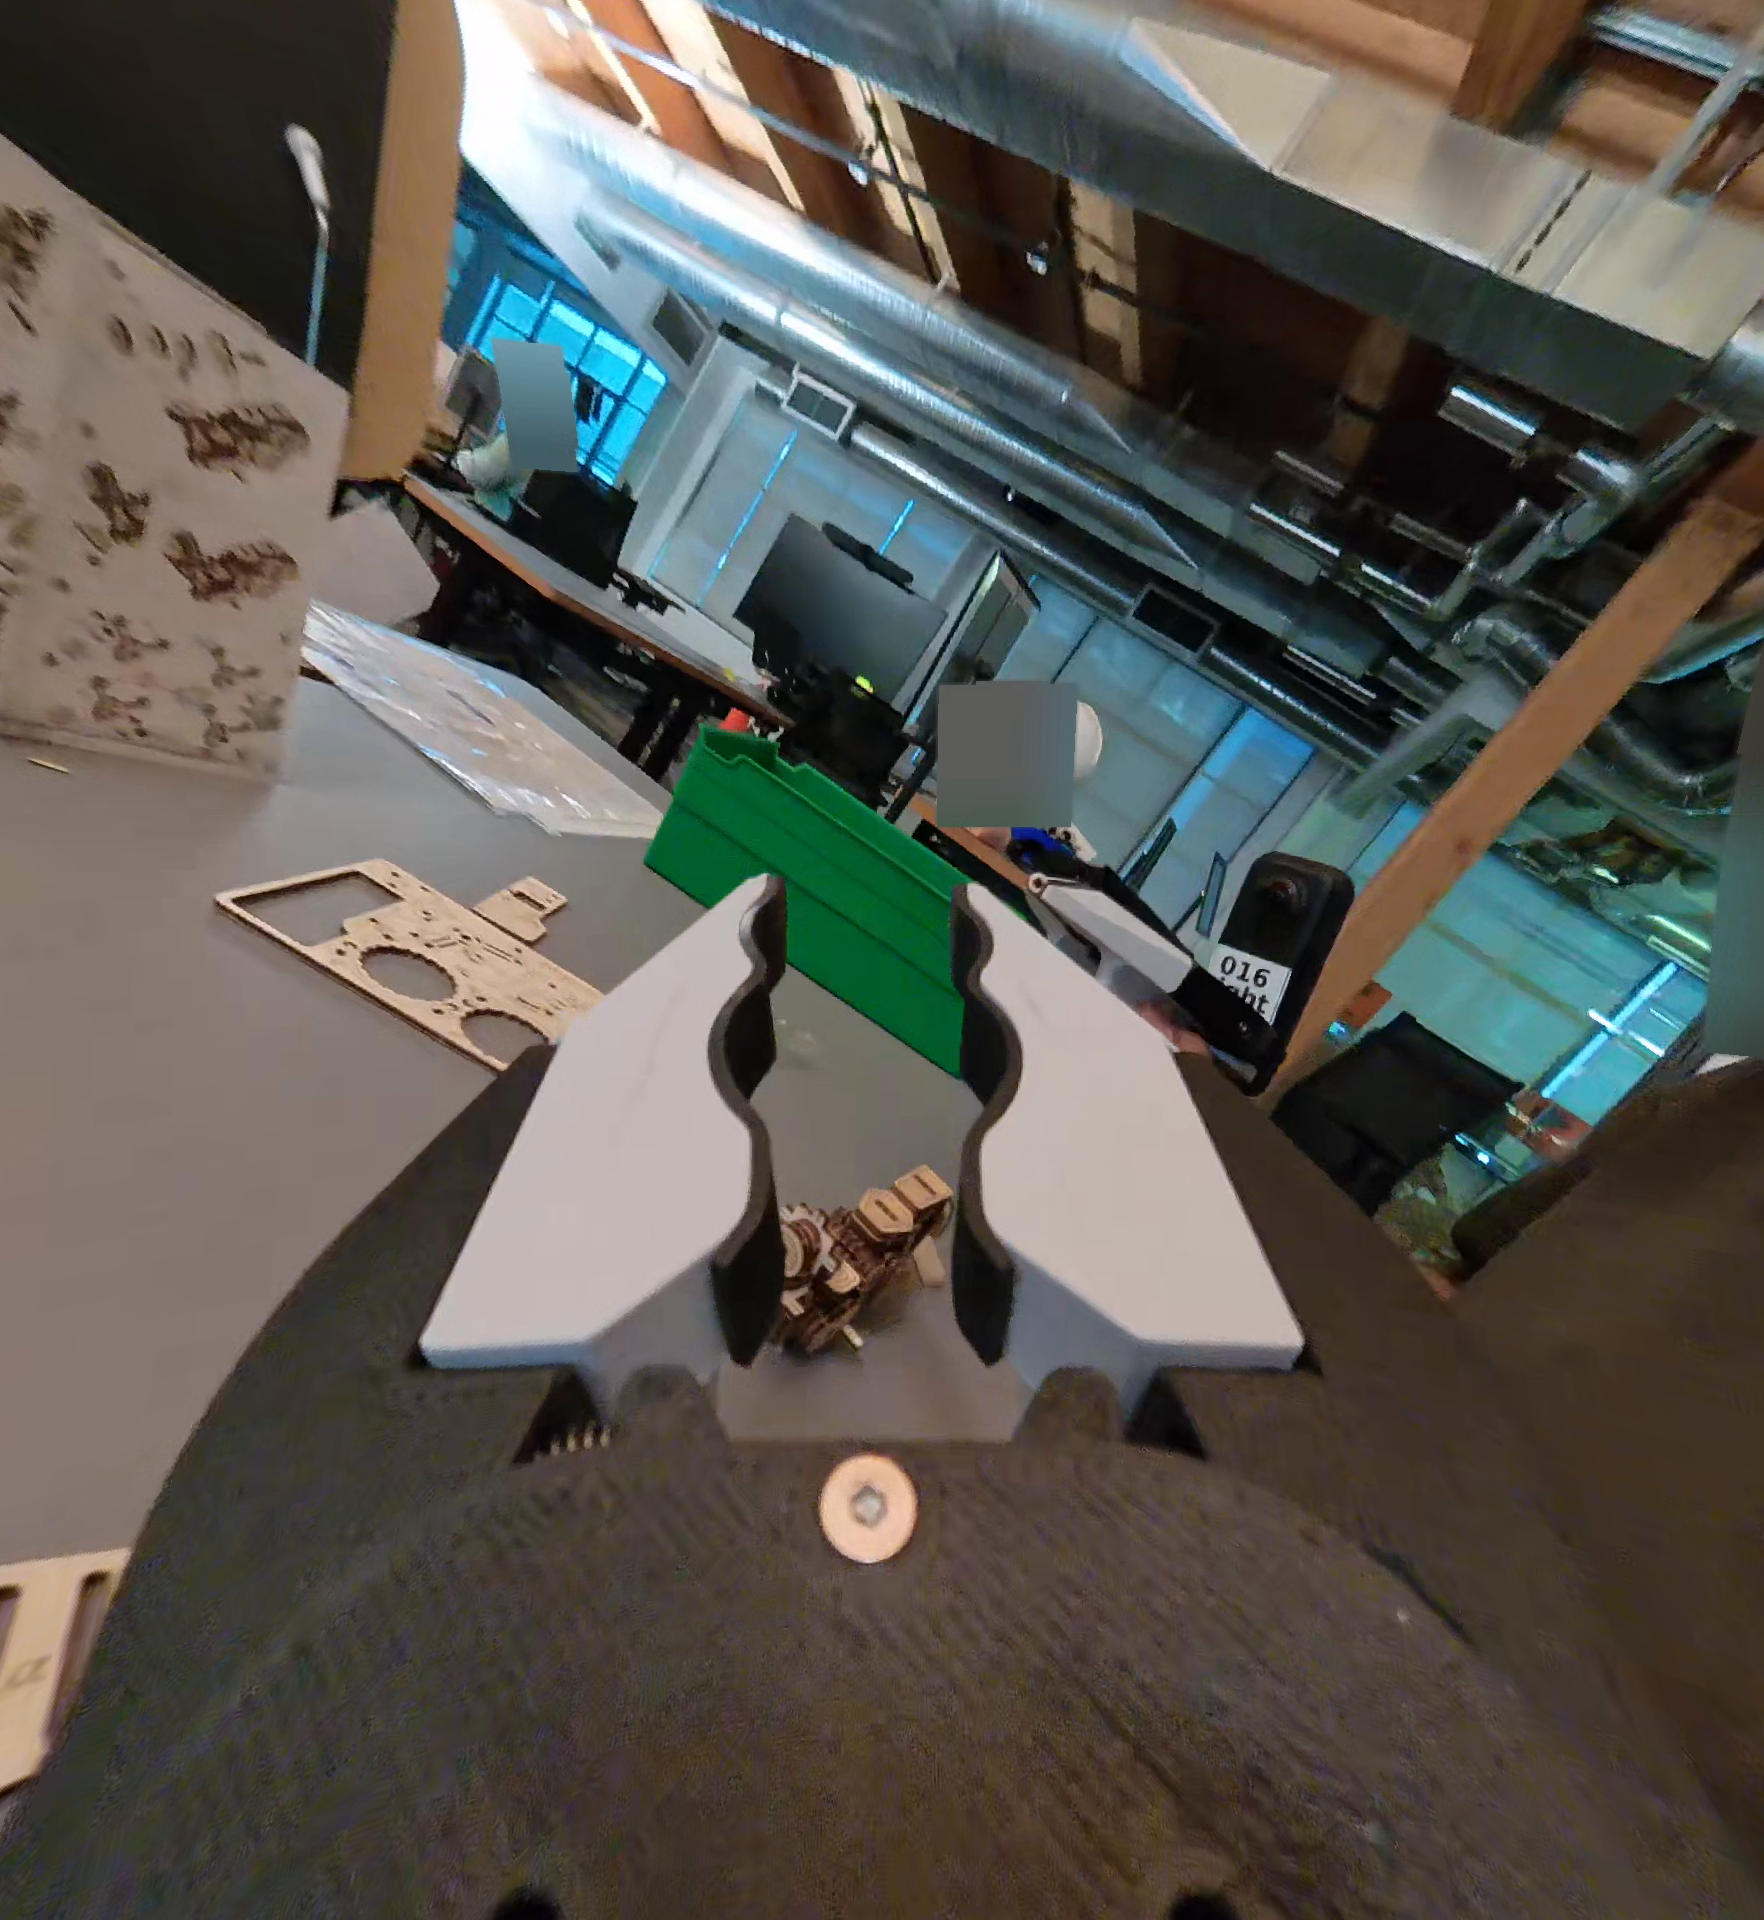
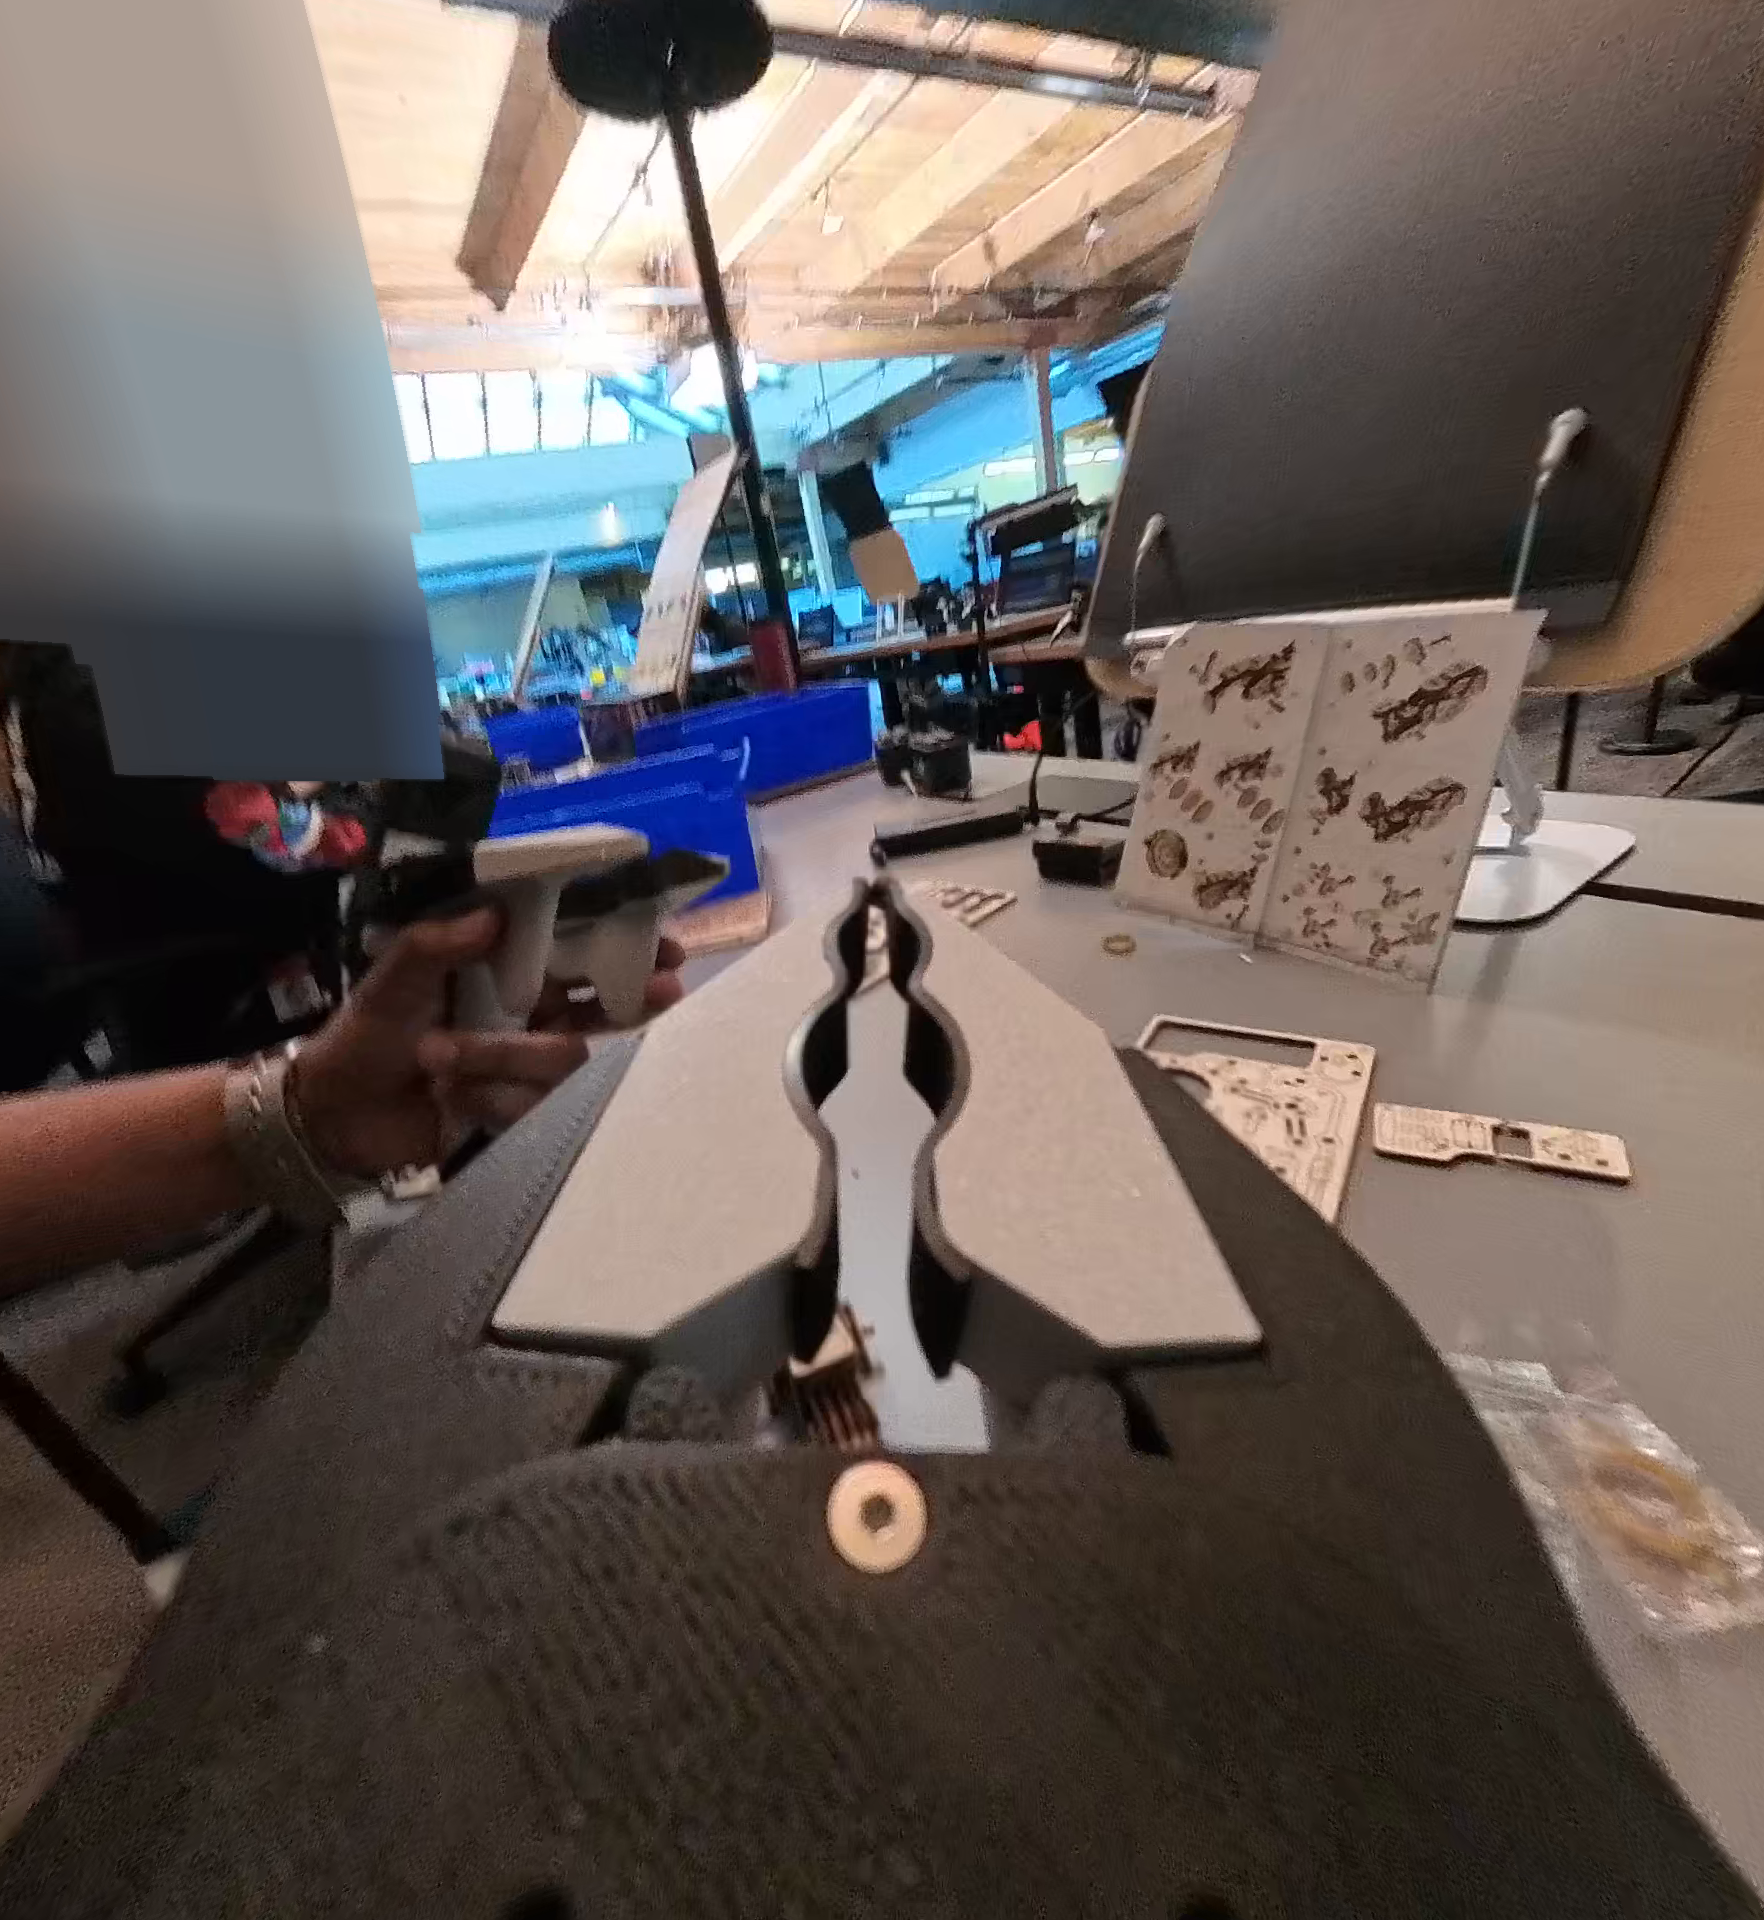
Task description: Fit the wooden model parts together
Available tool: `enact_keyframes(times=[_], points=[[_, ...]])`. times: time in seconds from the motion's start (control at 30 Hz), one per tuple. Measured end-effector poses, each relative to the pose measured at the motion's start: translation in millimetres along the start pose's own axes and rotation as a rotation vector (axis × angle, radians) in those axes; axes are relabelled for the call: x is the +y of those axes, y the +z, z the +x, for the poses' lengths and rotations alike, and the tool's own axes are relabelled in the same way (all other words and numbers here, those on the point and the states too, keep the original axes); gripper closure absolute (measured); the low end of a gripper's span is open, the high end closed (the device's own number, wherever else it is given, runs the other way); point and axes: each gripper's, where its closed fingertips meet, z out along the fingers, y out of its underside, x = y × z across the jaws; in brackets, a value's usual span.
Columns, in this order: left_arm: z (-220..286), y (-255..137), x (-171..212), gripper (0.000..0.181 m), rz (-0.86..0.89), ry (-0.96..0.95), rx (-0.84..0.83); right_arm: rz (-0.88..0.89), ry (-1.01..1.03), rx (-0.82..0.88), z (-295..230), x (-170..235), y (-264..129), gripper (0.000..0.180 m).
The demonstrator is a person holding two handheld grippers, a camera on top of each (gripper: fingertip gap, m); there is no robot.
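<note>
Wooden model assembly point(image 1: 852, 1273) under your left gripper point(image 1: 867, 904), jaws wide, empty; right gripper point(image 2: 880, 902) nearly closed, contents unclear. Next: grasp assembly.

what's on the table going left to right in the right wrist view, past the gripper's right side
punched wooden sheet → small wooden strip → clear bag of rubber bands, nearer the camera; the open instruction booklet stands behind them, farther back.

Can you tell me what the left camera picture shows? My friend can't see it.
The left gripper is open above a grey table, with a small wooden model lying below between its fingers. A green bin sits ahead, a punched wooden sheet to the left.
</note>
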Motion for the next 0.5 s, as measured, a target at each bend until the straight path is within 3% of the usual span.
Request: enact_keyframes(times=[0.2, 0.5], points=[[16, 13, 37, 0.152, -0.144, 0.052, 0.035, -0.155, -0.308, -0.022, -10, 31, -5, 0.178], [25, 8, 64, 0.152, -0.253, 0.104, 0.042, -0.214, -0.433, -0.097, -40, 48, -2, 0.178]])
